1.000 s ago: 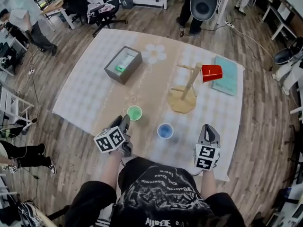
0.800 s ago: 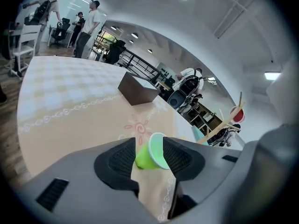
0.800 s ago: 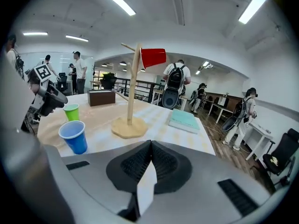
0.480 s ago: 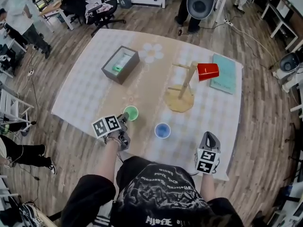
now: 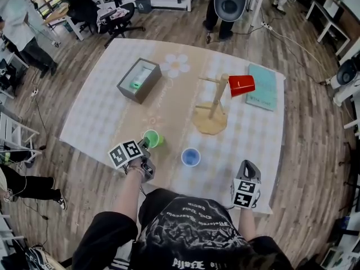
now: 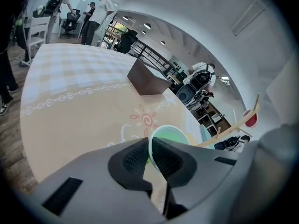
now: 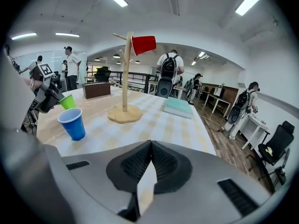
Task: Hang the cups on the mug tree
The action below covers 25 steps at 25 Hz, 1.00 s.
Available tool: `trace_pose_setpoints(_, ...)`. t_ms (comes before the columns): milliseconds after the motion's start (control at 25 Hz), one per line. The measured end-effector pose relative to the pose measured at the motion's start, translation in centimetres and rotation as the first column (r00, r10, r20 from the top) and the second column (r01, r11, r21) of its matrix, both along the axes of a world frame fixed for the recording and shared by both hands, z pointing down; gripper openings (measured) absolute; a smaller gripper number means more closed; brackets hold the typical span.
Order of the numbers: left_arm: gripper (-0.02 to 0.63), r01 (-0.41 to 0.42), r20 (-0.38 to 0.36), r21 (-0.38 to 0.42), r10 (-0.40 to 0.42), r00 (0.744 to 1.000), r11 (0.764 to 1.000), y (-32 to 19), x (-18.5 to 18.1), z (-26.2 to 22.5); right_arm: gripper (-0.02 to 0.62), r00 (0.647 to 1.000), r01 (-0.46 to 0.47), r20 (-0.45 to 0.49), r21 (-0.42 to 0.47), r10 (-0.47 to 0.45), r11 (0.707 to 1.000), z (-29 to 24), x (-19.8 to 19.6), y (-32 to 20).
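Your biggest risk is the wooden mug tree on its round base [image 5: 216,103], standing right of centre in the head view with a red plastic cup [image 5: 241,85] already hanging on its right-hand peg. A knock on the post or a bare peg could tip it or shake that cup loose. Next is the green plastic cup [image 5: 151,138] at lower centre-left. Your left gripper [image 5: 145,146] has just been closing its jaws and now pinches only the thin rim wall. You can see it in the left gripper view, where the pads [image 6: 135,157] sit either side of the rim. That edge-only hold could buckle the soft wall, or let the cup swing or slip as you lift. The blue plastic cup [image 5: 190,157] stands upright just right of the green one and looks light enough to topple if your forearm sweeps across. Your right gripper [image 5: 248,167] is pressed together on nothing, low at the frame's lower right. For room, the checked cloth-covered table [image 5: 101,111] has its near edge just below both cups, so do not drag them towards yourself. The widest bare stretch runs up the middle, between the grey open box [image 5: 139,80] at upper left and the tree. The teal flat pad [image 5: 262,87] lies beyond the tree, near the right edge, well clear of your path.
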<state>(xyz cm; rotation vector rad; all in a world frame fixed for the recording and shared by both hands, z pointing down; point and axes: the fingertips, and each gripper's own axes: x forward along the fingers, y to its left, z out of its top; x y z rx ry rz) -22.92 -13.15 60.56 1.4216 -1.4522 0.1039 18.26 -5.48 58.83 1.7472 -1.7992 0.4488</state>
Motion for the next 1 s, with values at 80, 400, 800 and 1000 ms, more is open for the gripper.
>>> trace_pose_setpoints(80,0.041,0.0,0.019,0.005,0.0,1.0,1.0,-0.2,0.0,-0.3,0.009,1.0,-0.002,0.0,-0.008,0.002,1.0,0.2,-0.1,0.1)
trace_pose_setpoints(400,0.04,-0.061,0.093,0.045,0.056,0.994,0.997,-1.5,1.8,-2.2,0.009,1.0,0.002,-0.002,-0.039,-0.002,0.999,0.9,-0.4,1.0)
trace_pose_setpoints(800,0.04,-0.137,0.247,0.174,0.092,0.965,0.975,-4.5,3.6,-8.2,0.009,0.999,-0.032,-0.014,-0.042,0.031,0.999,1.1,0.0,1.5)
trace_pose_setpoints(1000,0.04,-0.183,0.386,0.304,0.055,0.921,0.935,-6.5,4.9,-14.4,0.009,0.999,-0.039,-0.027,-0.04,0.038,0.998,0.8,0.0,1.9)
